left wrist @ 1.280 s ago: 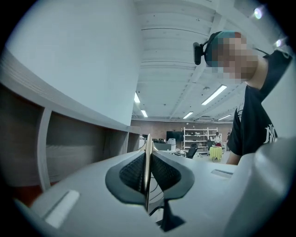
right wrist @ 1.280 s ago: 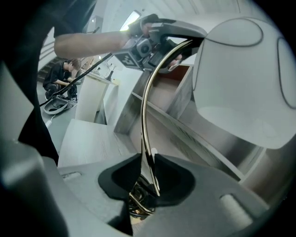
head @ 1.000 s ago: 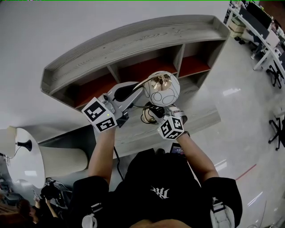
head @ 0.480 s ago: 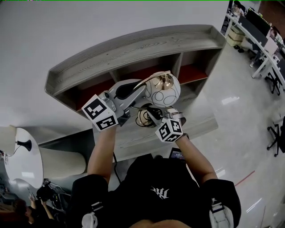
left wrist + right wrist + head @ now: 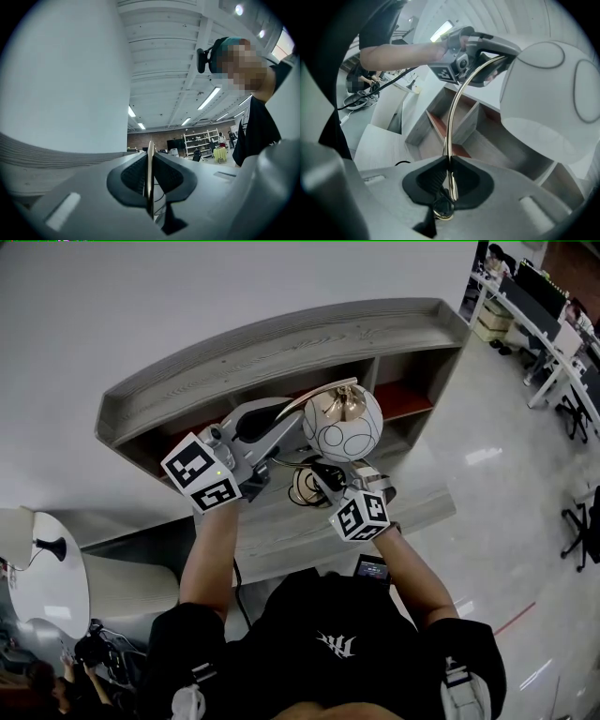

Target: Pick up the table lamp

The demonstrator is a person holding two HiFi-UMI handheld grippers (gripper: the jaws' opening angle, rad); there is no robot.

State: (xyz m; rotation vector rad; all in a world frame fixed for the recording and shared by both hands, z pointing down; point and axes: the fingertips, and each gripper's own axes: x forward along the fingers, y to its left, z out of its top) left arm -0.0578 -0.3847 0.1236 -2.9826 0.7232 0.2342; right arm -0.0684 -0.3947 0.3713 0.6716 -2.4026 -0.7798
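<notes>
Brass rod [image 5: 453, 108] of the table lamp [image 5: 342, 426] is gripped in two places. The left gripper [image 5: 150, 180] is clenched on its upper curve, the thin metal edge pinched between the dark ribbed pads. The right gripper [image 5: 449, 183], whose jaws have just been closing, is clamped on the lower stretch with the rod between its pads. The lamp's gold base ring [image 5: 442, 213] sits just under those jaws. The lamp is held between the two grippers in front of the person's chest, over the lower ledge of a grey wood-grain shelf unit [image 5: 281, 343] with red-brown compartments. Its white globe shade [image 5: 553, 98], drawn with thin dark circles, is at the top beside the left gripper. The only markings are the black-and-white square patterns on the marker cubes [image 5: 200, 482] and a white logo [image 5: 336, 645] on the person's black shirt [image 5: 375, 624]. The logo is a stylised mark that cannot be read as letters.
</notes>
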